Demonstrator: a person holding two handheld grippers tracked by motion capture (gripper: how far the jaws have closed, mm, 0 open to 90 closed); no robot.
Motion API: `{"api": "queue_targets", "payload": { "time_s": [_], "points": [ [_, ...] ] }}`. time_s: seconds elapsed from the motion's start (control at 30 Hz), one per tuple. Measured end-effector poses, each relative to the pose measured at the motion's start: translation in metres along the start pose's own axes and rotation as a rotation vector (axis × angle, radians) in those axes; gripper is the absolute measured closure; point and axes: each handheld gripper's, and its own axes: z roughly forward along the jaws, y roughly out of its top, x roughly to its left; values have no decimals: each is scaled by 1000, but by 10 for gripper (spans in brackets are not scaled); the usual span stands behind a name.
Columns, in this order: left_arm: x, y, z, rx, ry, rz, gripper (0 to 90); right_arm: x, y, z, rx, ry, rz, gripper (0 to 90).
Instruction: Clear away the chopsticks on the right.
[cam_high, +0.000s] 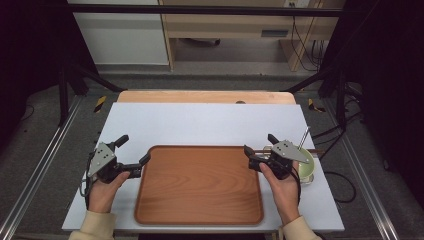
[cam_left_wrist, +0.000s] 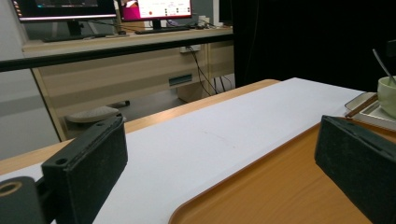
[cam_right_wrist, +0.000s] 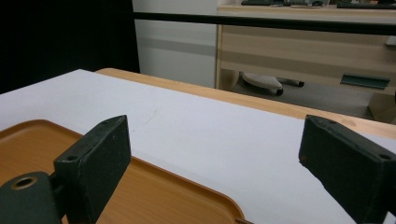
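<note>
Grippers flank a wooden tray (cam_high: 199, 184) on a white table (cam_high: 210, 122): the left gripper (cam_high: 134, 152) sits at the tray's left rim, the right gripper (cam_high: 259, 147) at its far right corner, and both stand with jaws spread wide and nothing between them. In the left gripper view one jaw hangs over the tray (cam_left_wrist: 280, 186) and the other over bare white table (cam_left_wrist: 210, 135); the right gripper view shows much the same, with the tray's rounded corner (cam_right_wrist: 154, 186) between the jaws. Just right of the tray, under the right hand (cam_high: 286, 187), sits a pale green cup (cam_high: 306, 167) with a metal spoon (cam_high: 303, 137) standing in it, on what looks like a small flat dish (cam_left_wrist: 369, 108) with a thin stick (cam_left_wrist: 360, 105) lying across it, perhaps chopsticks. The tray looks stiff, fairly light and smooth, so a pinch on the flat would likely slide; the raised rim is the better hold, one jaw inside and one outside, at the middle of each short side so it lifts level. The cup seems ceramic, hard and breakable, with a slick glaze; its rim is the likely grip, away from the spoon, which is loose and may swing or rattle out if the cup tilts.
</note>
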Motion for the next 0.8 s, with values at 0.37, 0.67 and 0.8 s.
{"api": "queue_targets", "payload": {
  "time_s": [0.37, 0.67, 0.8],
  "points": [
    [-7, -10, -7, -15, 82, 26, 43, 1, 4, -12, 35, -12, -33, 258],
    [-25, -23, -36, -16, 126, 90, 42, -41, 9, -95, 133, -155, -132, 545],
    [-28, -24, -49, -26, 155, 116, 41, -80, 9, -120, 225, -224, -140, 701]
  ]
}}
